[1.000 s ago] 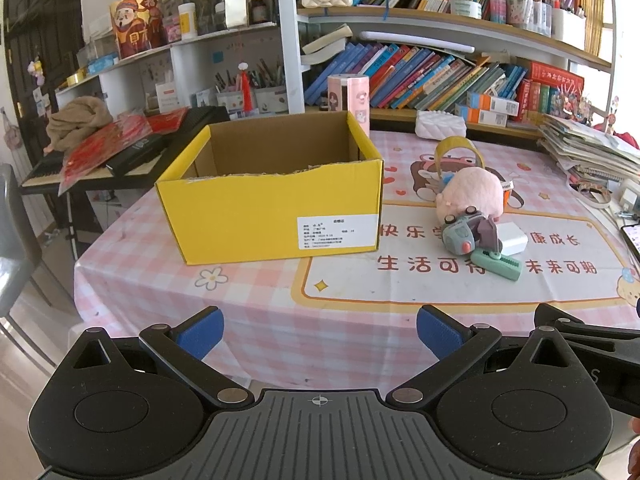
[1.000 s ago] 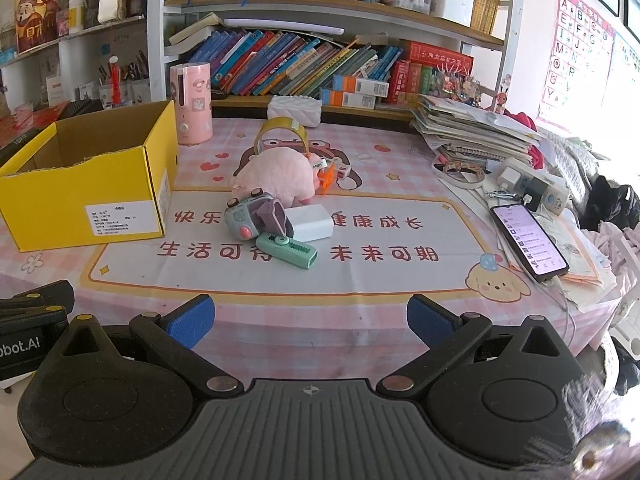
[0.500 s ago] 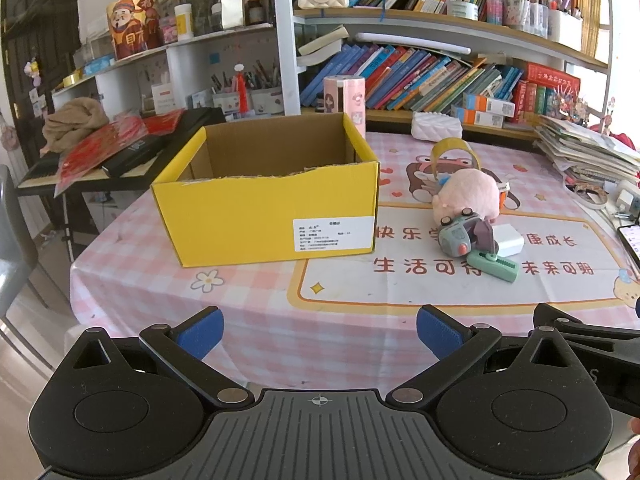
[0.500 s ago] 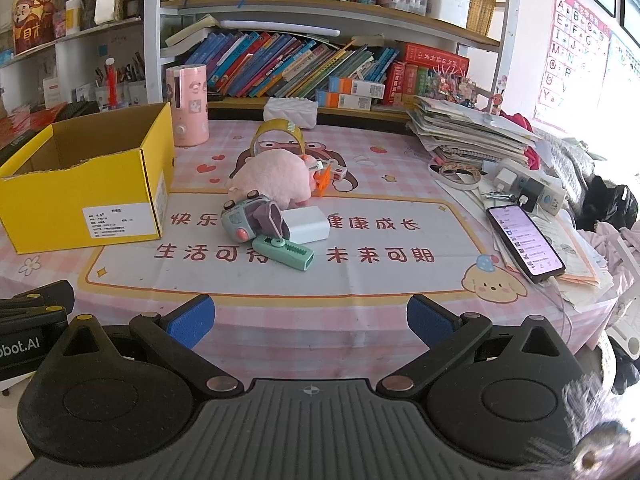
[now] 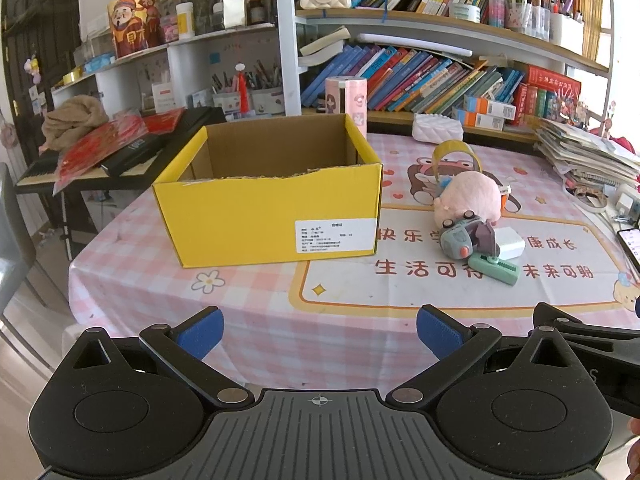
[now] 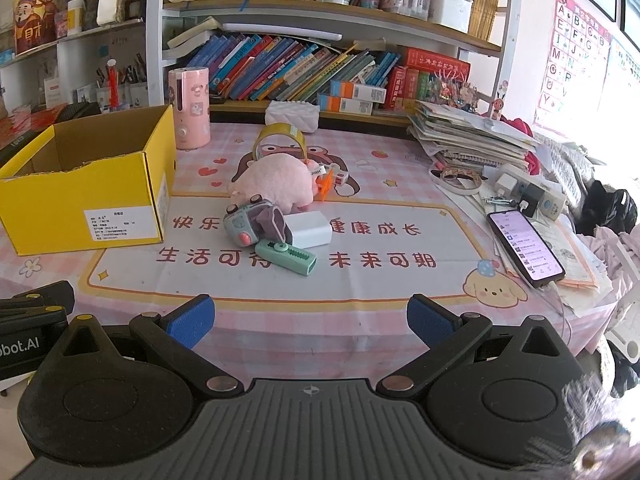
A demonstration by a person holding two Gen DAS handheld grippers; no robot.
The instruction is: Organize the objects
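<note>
- Left gripper [image 5: 318, 328] sits level at the near edge of the table [image 5: 248, 312], its blue pads [image 5: 202, 330] spread wide with nothing between them, pointing toward the yellow box [image 5: 266, 216].
- Right gripper [image 6: 308, 318] is level too, blue pads [image 6: 428, 318] spread apart and empty, held off the table's near edge and aimed at the pile of small things.
- The two tools ride side by side: the right one's black frame pokes into the left view at its right edge, and the left one's shows at the left edge of the right view.
- Straight ahead of the right gripper, well apart from it, lies a mint green comb-like item [image 6: 286, 257], touching a white block [image 6: 309, 229] and a grey toy car [image 6: 250, 226].
- Just behind them, a pink plush pig [image 6: 276, 184] lies on its side, with a tape roll [image 6: 280, 140] standing upright behind it.
- The yellow box, open at the top, stands to the left of the pile.
- Far right: a lit phone [image 6: 526, 246] lies near the table edge, beside a stack of papers [image 6: 472, 136].
</note>
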